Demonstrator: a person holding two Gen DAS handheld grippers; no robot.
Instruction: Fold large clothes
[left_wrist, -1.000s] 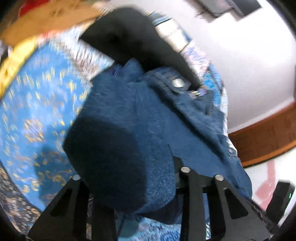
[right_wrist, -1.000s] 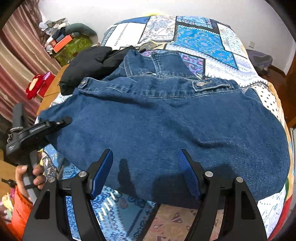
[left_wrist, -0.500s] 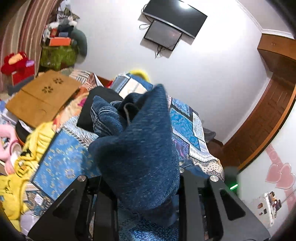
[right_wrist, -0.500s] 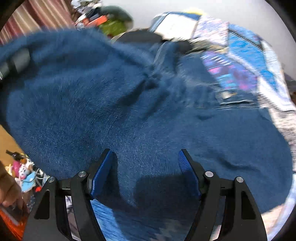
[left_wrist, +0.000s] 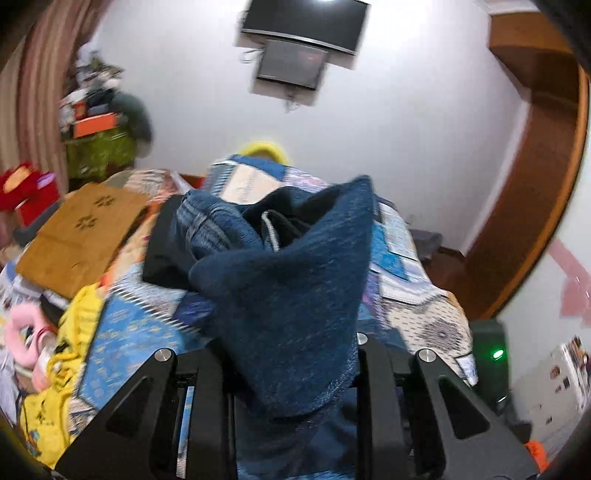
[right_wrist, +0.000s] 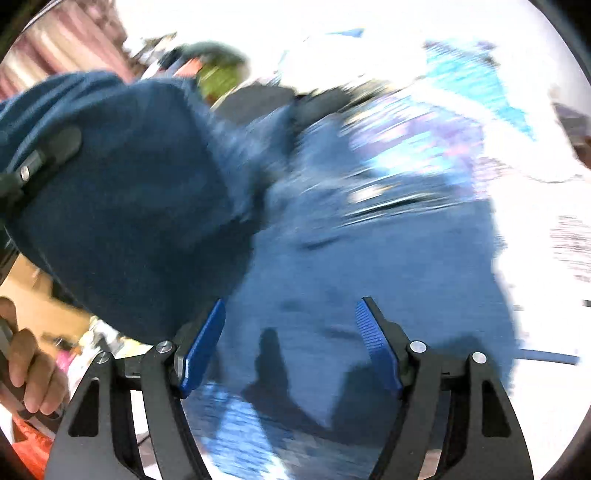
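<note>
A dark blue denim garment lies on a patchwork bed. My left gripper is shut on a fold of the denim and holds it lifted above the bed, so the cloth drapes over the jaws and hides the fingertips. In the right wrist view the lifted fold hangs at the left with the left gripper clamped on it, and the rest of the denim lies spread on the bed. My right gripper is open and empty just above the spread denim.
The patchwork bedspread extends to the far wall. A black garment lies beside the denim. A brown cardboard box and yellow cloth sit at the left. A wooden door frame is at the right.
My left gripper has lifted the denim edge up and carried it over the rest of the garment. The right gripper has stayed open and shifted a little, and its view is now blurred.
</note>
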